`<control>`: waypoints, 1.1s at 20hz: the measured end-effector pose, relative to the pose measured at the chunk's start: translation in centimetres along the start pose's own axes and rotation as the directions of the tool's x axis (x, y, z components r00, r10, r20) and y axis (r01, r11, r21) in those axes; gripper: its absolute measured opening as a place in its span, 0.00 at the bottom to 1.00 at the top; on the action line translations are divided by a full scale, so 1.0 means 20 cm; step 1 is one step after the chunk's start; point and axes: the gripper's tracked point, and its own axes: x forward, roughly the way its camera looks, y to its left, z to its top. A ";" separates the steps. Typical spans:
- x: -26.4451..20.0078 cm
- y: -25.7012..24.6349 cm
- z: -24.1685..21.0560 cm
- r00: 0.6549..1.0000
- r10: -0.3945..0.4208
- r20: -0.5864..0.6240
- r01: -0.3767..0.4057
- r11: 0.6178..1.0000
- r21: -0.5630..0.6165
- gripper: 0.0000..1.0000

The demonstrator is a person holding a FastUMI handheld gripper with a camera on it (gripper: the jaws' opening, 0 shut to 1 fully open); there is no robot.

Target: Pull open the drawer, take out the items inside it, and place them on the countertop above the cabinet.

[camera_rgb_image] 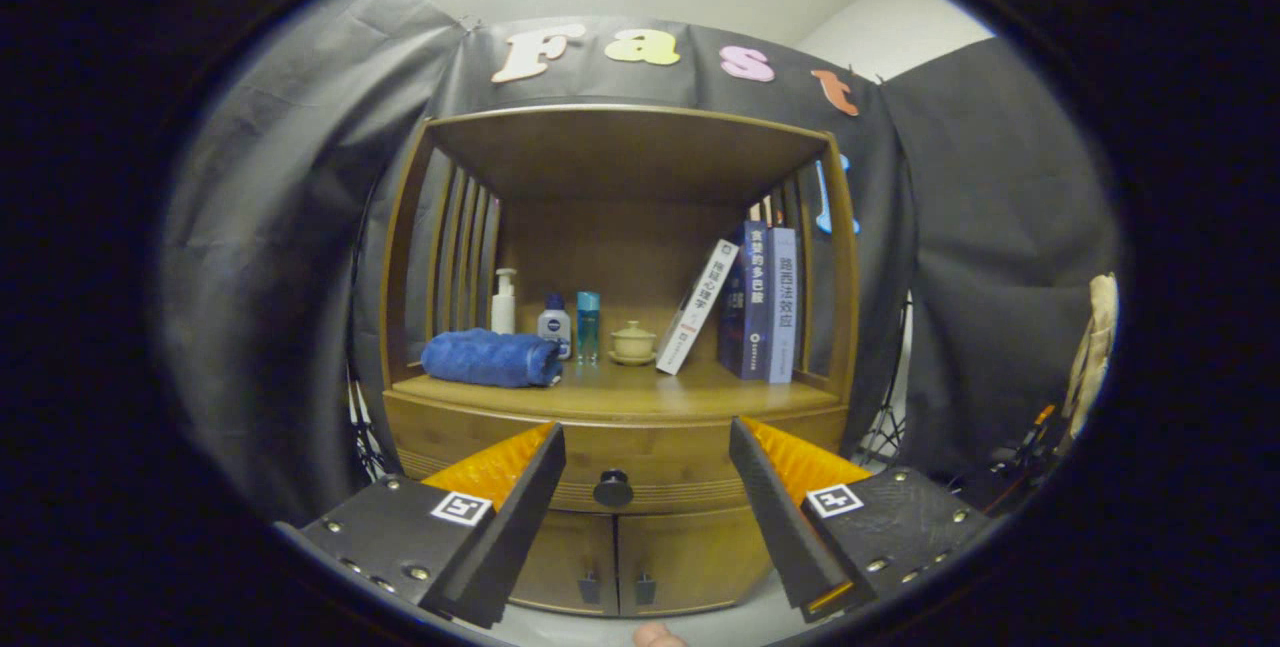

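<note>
A wooden cabinet stands ahead, with a closed drawer (680,472) under its countertop (640,389). The drawer's round dark knob (613,488) sits between my two fingers, some way beyond their tips. My gripper (648,442) is open, with nothing between its fingers. Whatever lies inside the drawer is hidden.
On the countertop lie a folded blue towel (490,358), a white pump bottle (504,303), two small bottles (556,323), a lidded cup on a saucer (632,341) and several books (760,302). Two lower doors (620,567) sit under the drawer. Slatted sides and a top board enclose the countertop.
</note>
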 end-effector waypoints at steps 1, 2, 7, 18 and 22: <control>0.05 0.02 -0.04 1.000 0.006 -0.002 -0.006 1.000 0.011 0.98; 0.10 0.04 -0.08 1.000 0.014 -0.005 -0.014 0.999 0.031 0.98; 0.37 0.12 -0.37 0.996 0.024 -0.081 -0.021 0.999 0.035 0.98; 0.58 0.14 -0.69 0.981 0.017 -0.193 -0.015 1.000 0.009 0.77; 0.58 0.13 -0.70 0.980 0.019 -0.198 -0.017 1.000 0.012 0.49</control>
